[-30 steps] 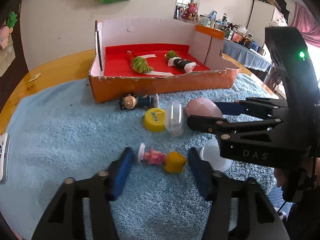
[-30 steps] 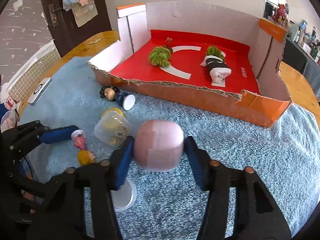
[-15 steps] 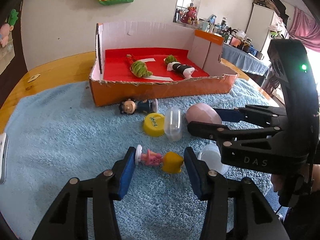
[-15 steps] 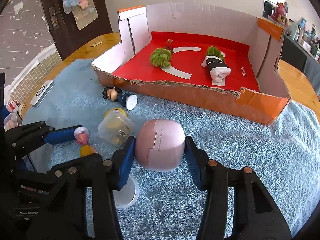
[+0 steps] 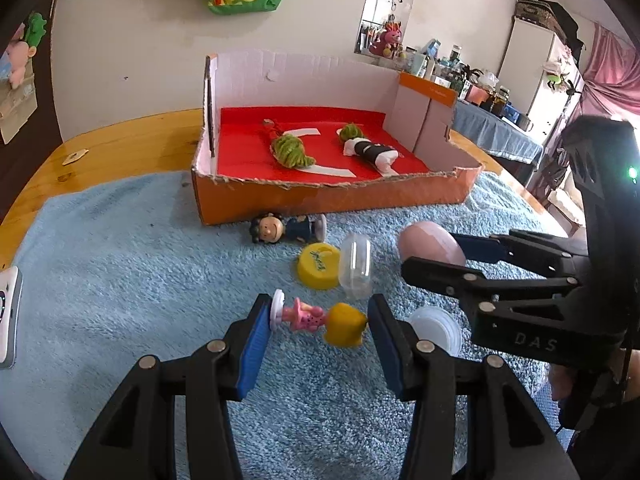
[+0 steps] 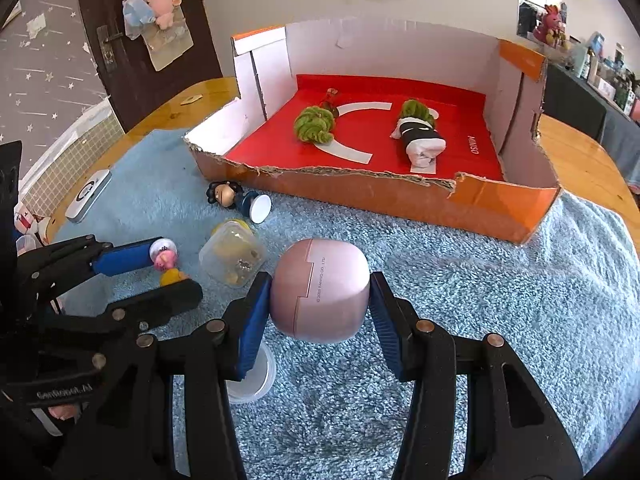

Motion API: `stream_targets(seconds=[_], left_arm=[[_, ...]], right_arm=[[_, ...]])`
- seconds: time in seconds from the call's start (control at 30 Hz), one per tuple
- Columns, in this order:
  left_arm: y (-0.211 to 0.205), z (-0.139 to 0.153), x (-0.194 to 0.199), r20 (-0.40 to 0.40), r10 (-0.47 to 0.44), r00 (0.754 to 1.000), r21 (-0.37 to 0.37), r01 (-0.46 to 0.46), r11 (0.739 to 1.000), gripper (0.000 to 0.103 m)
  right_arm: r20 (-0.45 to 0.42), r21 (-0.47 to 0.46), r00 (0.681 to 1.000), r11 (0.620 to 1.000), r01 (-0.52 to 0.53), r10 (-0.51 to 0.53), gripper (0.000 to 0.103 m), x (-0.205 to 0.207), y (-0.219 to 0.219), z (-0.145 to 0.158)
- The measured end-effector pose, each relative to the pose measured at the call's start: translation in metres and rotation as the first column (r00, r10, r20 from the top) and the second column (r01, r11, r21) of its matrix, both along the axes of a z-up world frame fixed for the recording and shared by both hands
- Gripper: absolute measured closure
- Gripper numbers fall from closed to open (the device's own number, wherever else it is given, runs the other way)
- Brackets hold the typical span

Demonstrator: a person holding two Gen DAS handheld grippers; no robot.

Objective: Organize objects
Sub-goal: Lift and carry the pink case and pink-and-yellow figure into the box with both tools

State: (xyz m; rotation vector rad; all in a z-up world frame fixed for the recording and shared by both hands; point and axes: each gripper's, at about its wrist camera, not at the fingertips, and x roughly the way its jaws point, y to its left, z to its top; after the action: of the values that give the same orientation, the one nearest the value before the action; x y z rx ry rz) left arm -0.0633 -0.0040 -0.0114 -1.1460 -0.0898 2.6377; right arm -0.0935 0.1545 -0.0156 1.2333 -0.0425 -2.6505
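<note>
Occlusion first: white lid (image 6: 256, 376) sits half hidden under the right gripper's (image 6: 318, 312) left finger, and the clear capsule (image 6: 232, 258) contents are too murky to name. Left gripper (image 5: 318, 326) brackets the small pink figurine with yellow hair (image 5: 316, 320), lying on the blue towel (image 5: 120, 280); its base touches the left pad, but contact at the head side cannot be judged, so grip is uncertain. Right gripper pads press both flanks of the pink egg capsule (image 6: 320, 288), held near the towel in front of the orange cardboard box (image 6: 400, 196). Against a second ago, left jaws have narrowed around the figurine; the egg is sharp, no longer blurred.
</note>
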Motion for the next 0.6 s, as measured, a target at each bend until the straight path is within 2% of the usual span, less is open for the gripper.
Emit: stream_targets(seconds=[0.6], left_arm=[[-0.003, 0.022, -0.009, -0.055, 0.009, 0.998, 0.025, -0.008, 1.0, 0.052]], right_arm=[[-0.048, -0.041, 0.999, 0.999, -0.001, -0.001, 0.056, 0.004, 0.005, 0.019]])
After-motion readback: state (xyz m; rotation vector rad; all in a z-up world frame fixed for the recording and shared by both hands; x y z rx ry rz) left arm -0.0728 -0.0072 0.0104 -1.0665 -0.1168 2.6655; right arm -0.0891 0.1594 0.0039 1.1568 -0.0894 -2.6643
